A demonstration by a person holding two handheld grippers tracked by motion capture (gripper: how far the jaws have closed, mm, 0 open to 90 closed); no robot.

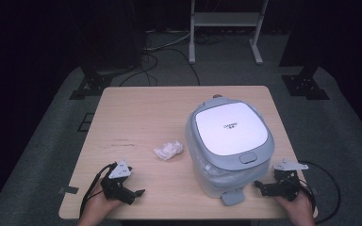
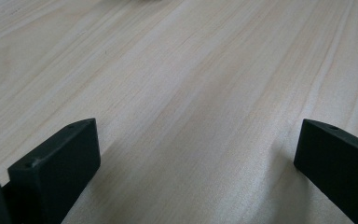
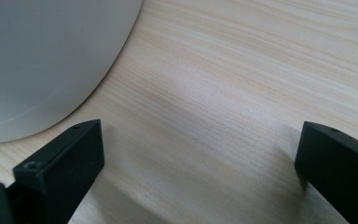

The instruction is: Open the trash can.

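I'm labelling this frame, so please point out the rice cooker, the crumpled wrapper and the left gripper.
rice cooker (image 1: 231, 128): high view, on the middle of its white lid.
crumpled wrapper (image 1: 168, 150): high view, on the middle of the wad.
left gripper (image 1: 133, 194): high view, between its open jaw tips.

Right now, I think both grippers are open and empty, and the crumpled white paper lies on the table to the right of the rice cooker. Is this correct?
Not quite. In the high view the crumpled white paper lies to the left of the rice cooker, not the right. The rest holds: the left gripper and right gripper are both open and empty over the table.
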